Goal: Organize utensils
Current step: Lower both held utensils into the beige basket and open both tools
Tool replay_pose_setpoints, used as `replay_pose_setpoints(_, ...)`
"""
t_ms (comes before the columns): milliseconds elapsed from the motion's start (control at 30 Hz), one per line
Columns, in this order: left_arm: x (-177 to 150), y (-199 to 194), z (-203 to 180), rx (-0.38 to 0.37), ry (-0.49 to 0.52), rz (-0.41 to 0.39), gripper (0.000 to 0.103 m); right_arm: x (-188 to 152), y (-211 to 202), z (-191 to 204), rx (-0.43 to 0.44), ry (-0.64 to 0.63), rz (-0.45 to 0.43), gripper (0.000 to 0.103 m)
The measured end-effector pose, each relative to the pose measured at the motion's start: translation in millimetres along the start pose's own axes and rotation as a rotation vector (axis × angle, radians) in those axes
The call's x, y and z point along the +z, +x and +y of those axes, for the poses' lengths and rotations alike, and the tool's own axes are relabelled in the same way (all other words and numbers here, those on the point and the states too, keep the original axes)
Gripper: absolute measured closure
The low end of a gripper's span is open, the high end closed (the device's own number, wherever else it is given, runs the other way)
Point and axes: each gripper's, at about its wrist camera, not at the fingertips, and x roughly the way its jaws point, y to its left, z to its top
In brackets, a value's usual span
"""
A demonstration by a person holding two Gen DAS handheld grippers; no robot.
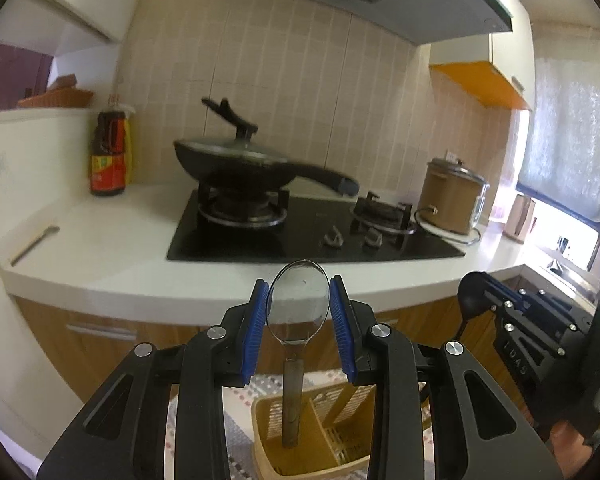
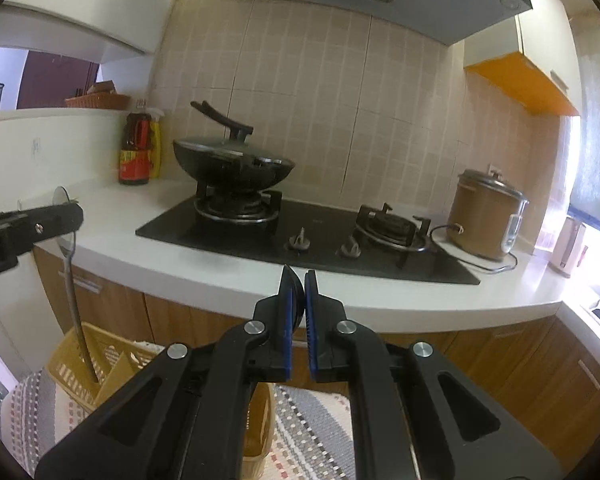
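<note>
My left gripper (image 1: 299, 280) is shut on a metal spoon (image 1: 298, 304), its blue pads pressing both edges of the bowl. The spoon's handle hangs straight down into a yellow slotted utensil caddy (image 1: 268, 412) below. In the right wrist view the same spoon (image 2: 73, 292) hangs from the left gripper (image 2: 70, 212), its handle tip inside the caddy (image 2: 66, 364). My right gripper (image 2: 299, 276) is shut on a black spoon (image 2: 297, 300) held edge-on. From the left wrist view the right gripper (image 1: 486, 284) and its black spoon (image 1: 471, 294) hover at the right, apart from the caddy.
The caddy stands on a patterned woven mat (image 2: 312, 432) in front of wooden cabinets. The white counter (image 1: 112, 248) carries a pale utensil (image 1: 36, 242), a sauce bottle (image 1: 109, 152), a black hob (image 1: 300, 236) with a lidded wok (image 1: 236, 160), and a rice cooker (image 2: 486, 220).
</note>
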Motion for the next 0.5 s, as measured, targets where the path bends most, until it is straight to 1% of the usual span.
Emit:
replay_pose_setpoints(167,-10,-2,2,0.029,0.016,0.016,0.073,-5,-4,4,-0.002,-0.013,0.006,0.098)
replay_pose_setpoints(233,-10,-8,2,0.034,0.018,0.019,0.072,-5,-11,4,0.013,-0.007,0.012,0.098)
replay_pose_setpoints(267,-10,-13,2,0.041,0.021,0.016,0.071,-4,-17,3,0.014,0.000,0.015,0.098)
replay_pose_setpoints(300,-9,-17,2,0.043,0.022,0.015,0.063,-3,-20,1,0.019,0.008,0.018,0.098)
replay_pose_setpoints(367,-8,-33,1,0.037,0.023,0.000,0.061,-1,-29,-2,0.041,0.025,0.026,0.097)
replay_pose_setpoints(433,-6,-44,-2,0.035,0.027,-0.008,0.058,0,-42,-6,0.045,0.040,0.028,0.097)
replay_pose_setpoints(500,-5,-59,-5,0.030,0.030,-0.019,0.058,0,-51,-7,0.053,0.041,0.031,0.096)
